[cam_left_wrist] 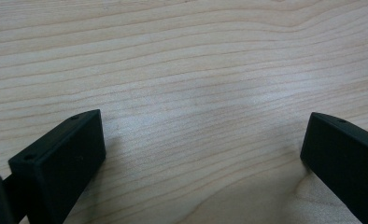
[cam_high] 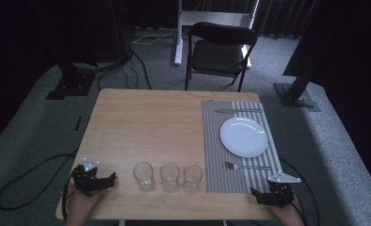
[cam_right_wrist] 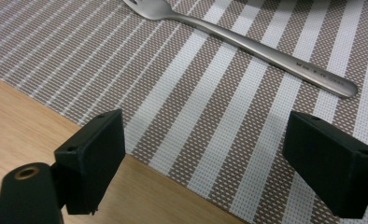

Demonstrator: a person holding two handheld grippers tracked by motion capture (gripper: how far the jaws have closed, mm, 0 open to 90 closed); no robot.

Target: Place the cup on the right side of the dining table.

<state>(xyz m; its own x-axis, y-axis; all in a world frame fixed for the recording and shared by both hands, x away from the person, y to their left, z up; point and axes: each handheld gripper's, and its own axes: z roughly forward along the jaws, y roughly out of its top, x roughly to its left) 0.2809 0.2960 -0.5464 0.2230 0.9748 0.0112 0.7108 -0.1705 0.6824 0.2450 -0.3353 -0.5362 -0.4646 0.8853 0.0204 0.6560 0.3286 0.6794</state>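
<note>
A wooden desk (cam_high: 146,127) carried a striped placemat (cam_high: 212,141) along its right side. On the mat lay a white plate (cam_high: 244,136) with nothing on it, a knife (cam_high: 237,111) just beyond its far edge and a fork (cam_high: 247,166) on the near side. Three clear glasses (cam_high: 169,177) stood in a row near the front edge, just left of the mat, apart from one another and seemingly empty. A black folding chair (cam_high: 220,52) stood on the carpet beyond the desk. The left tool (cam_high: 109,179) rested at the near left corner, jaws spread wide over bare wood, with the nearest glass just ahead. The right tool (cam_right_wrist: 205,149) sat at the mat's near right corner, jaws likewise apart, the fork lying a little ahead of them.
</note>
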